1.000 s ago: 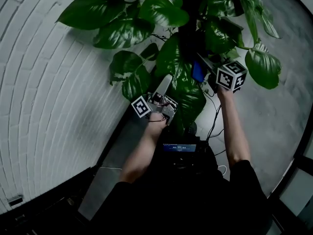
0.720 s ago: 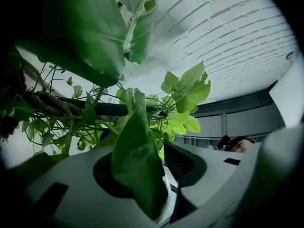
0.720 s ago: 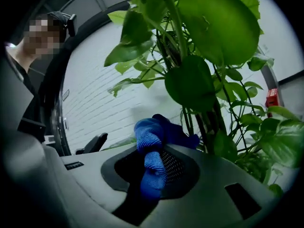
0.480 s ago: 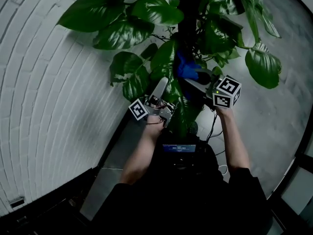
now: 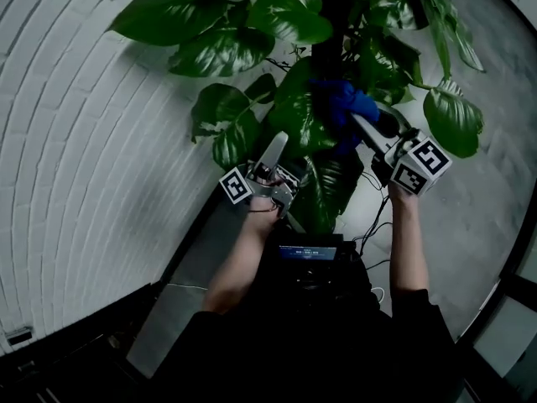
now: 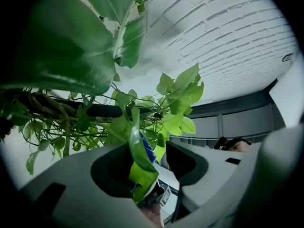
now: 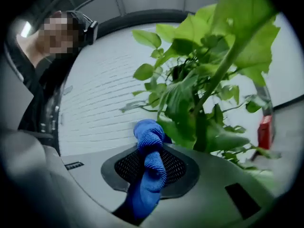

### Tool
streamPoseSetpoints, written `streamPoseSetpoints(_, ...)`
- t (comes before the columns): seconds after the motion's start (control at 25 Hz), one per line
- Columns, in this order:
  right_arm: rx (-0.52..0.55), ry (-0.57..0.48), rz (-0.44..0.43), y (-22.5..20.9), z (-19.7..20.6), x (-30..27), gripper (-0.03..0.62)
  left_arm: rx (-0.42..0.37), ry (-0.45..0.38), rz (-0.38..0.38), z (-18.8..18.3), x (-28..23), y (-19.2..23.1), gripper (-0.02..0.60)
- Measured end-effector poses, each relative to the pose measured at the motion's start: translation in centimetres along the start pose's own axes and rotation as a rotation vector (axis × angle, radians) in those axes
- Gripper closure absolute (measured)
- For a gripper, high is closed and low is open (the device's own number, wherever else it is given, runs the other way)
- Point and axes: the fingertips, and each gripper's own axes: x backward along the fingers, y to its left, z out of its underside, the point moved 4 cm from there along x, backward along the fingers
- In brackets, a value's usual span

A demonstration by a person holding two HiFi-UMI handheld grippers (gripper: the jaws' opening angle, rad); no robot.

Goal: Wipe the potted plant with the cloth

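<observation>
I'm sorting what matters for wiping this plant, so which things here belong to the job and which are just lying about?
Job: potted plant; blue cloth, gripped in the right claw.
Lying about: cables on the floor; red object beyond the plant, too blurred to name; white brick wall.

The head view is dim, its corners black and the brick wall (image 5: 101,141) bowed by the lens. Glossy leaves of the plant (image 5: 277,23) catch white glare. Both gripper views are brighter, washed out behind, with the nearest leaves blurred.

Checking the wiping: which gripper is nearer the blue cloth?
Right. The right gripper clamps the blue cloth; the left gripper, jaws just opening around a leaf, sits lower-left.
</observation>
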Motion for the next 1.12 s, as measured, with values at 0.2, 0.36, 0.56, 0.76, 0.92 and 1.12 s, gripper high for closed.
streamPoseSetpoints(0.2,0.058,0.021,0.250,-5.7,-0.4,-1.7,0.496,0.001,-0.021,0.024,-0.3,0.2,-0.6,0.371)
streamPoseSetpoints(0.36,0.051,0.146,0.183,-6.2,3.5,-4.7,0.496,-0.005,-0.018,0.040,-0.1,0.1,-1.2,0.371)
streamPoseSetpoints(0.56,-0.056,0.182,0.024,-3.6,7.1,-5.5,0.496,-0.008,-0.001,0.037,-0.2,0.6,-1.9,0.362)
streamPoseSetpoints(0.76,-0.058,0.178,-0.102,0.3,7.3,-4.4,0.496,-0.021,0.051,0.011,0.0,0.9,-2.0,0.340)
streamPoseSetpoints(0.92,-0.055,0.199,-0.214,3.8,7.0,-3.6,0.496,-0.037,0.100,-0.001,0.4,0.8,-2.3,0.327)
streamPoseSetpoints(1.12,-0.061,0.258,-0.330,8.6,7.7,-2.8,0.496,-0.049,0.159,0.004,0.9,0.6,-3.0,0.298)
